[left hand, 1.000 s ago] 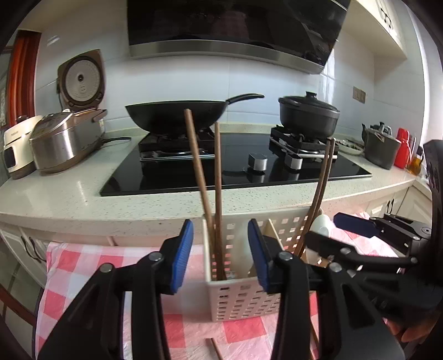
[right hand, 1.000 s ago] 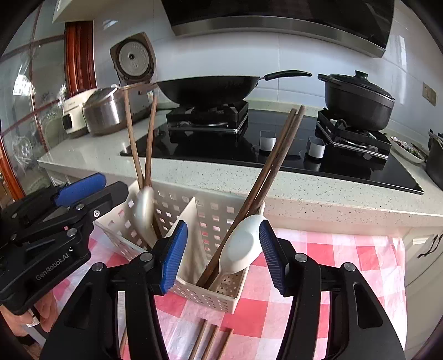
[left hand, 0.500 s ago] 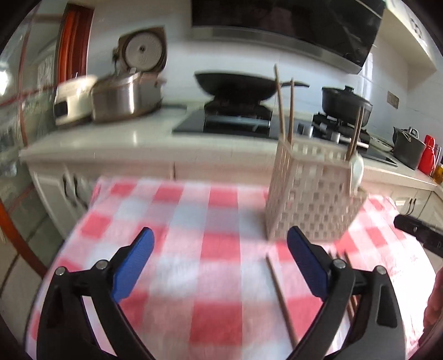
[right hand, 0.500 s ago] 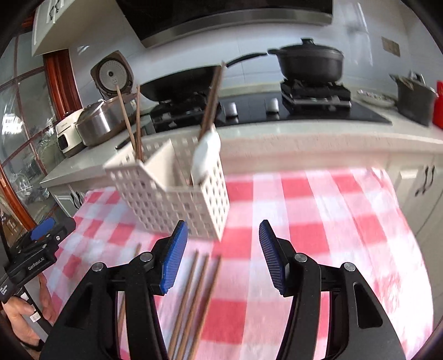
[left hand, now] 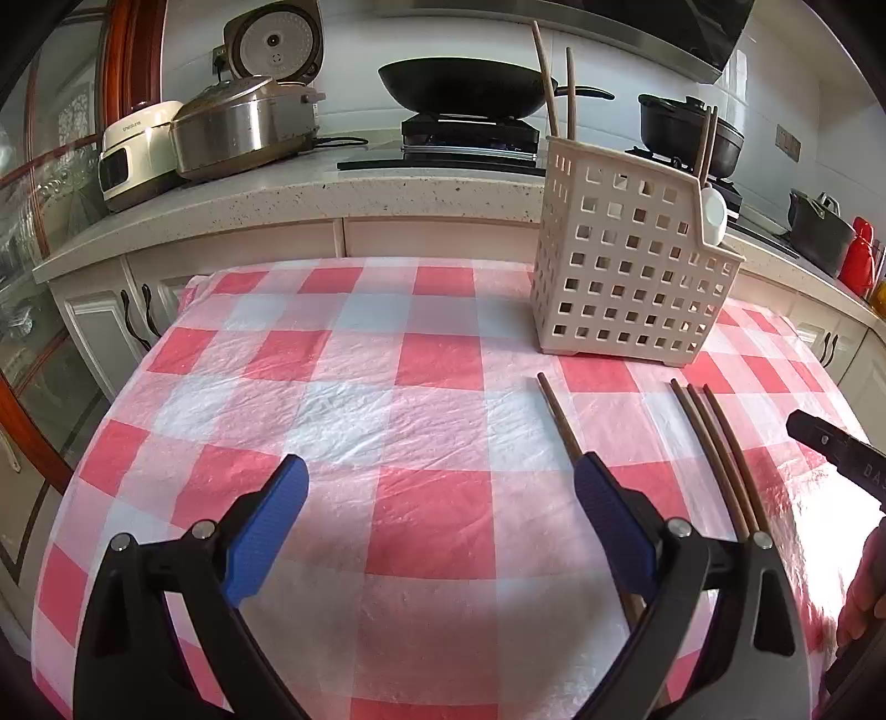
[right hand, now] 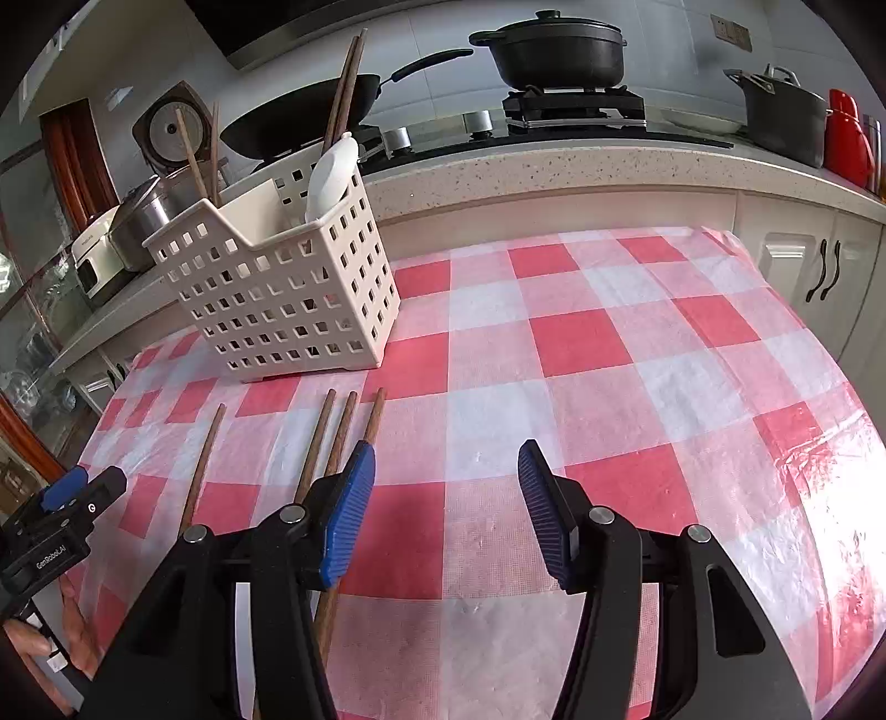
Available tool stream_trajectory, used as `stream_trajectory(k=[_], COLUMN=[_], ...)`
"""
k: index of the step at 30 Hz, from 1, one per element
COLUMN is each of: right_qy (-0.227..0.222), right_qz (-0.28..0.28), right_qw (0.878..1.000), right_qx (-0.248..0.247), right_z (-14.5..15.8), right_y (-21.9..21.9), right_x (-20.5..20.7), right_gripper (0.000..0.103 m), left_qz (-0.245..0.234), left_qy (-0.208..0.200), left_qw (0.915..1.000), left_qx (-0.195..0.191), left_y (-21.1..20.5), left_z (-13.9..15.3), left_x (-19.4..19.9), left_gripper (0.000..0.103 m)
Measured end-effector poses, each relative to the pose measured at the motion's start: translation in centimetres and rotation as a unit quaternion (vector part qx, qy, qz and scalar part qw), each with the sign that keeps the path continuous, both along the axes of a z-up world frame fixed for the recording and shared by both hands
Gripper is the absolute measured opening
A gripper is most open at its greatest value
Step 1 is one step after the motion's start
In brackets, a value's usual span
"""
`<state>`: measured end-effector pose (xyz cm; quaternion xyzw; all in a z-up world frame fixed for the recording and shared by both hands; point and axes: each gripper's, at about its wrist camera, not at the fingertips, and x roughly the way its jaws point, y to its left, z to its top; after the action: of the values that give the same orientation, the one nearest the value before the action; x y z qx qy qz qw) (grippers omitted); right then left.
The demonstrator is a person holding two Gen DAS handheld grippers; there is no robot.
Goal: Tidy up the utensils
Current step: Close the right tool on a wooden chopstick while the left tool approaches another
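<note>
A cream perforated utensil basket [left hand: 626, 271] stands on the red-checked tablecloth [left hand: 343, 399]; it also shows in the right wrist view [right hand: 282, 288]. It holds upright wooden chopsticks [left hand: 556, 94] and a white spoon [right hand: 329, 177]. Several brown chopsticks lie flat on the cloth in front of it, one apart [left hand: 556, 415] [right hand: 202, 462] and three together [left hand: 714, 443] [right hand: 338, 437]. My left gripper [left hand: 440, 498] is open and empty above the cloth, left of the loose chopsticks. My right gripper [right hand: 446, 493] is open and empty, just right of the three chopsticks.
Behind the table runs a stone counter [left hand: 310, 188] with rice cookers [left hand: 243, 122], a wok [left hand: 459, 88] and a black pot [right hand: 554, 50] on the hob. White cabinets [right hand: 803, 266] stand below. The table's edges fall away left and right.
Both grippers have pulled back and up from the basket to positions over the cloth nearer me. The left gripper has opened wider. The basket's contents stay as they were.
</note>
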<state>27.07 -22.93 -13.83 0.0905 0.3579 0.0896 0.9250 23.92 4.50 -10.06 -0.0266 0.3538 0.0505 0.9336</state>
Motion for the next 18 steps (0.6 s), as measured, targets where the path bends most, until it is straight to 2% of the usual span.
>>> stream_trajectory(k=[6,11,18], right_qy=[0.009,0.027,0.043], right_qz=[-0.01,-0.003,0.02], right_qw=[1.0,0.999,0.998], right_qx=[-0.003,-0.038,-0.045], right_z=[-0.2,-0.6,-0.6], right_y=[-0.1,1.2,3.5], right_x=[0.2,0.9,1.7], right_gripper=[0.052,0.052,0.031], left_qz=[0.002,0.008,0.024], left_qy=[0.001,0.008,-0.004], left_qw=[1.0,0.9999,0.9996], left_qx=[-0.007,-0.012,-0.012], left_y=[0.2,0.4,0.8], left_z=[-0.1,-0.2,0.0], left_x=[0.1,0.3,-0.2], left_gripper=[0.094,0.094,0.094])
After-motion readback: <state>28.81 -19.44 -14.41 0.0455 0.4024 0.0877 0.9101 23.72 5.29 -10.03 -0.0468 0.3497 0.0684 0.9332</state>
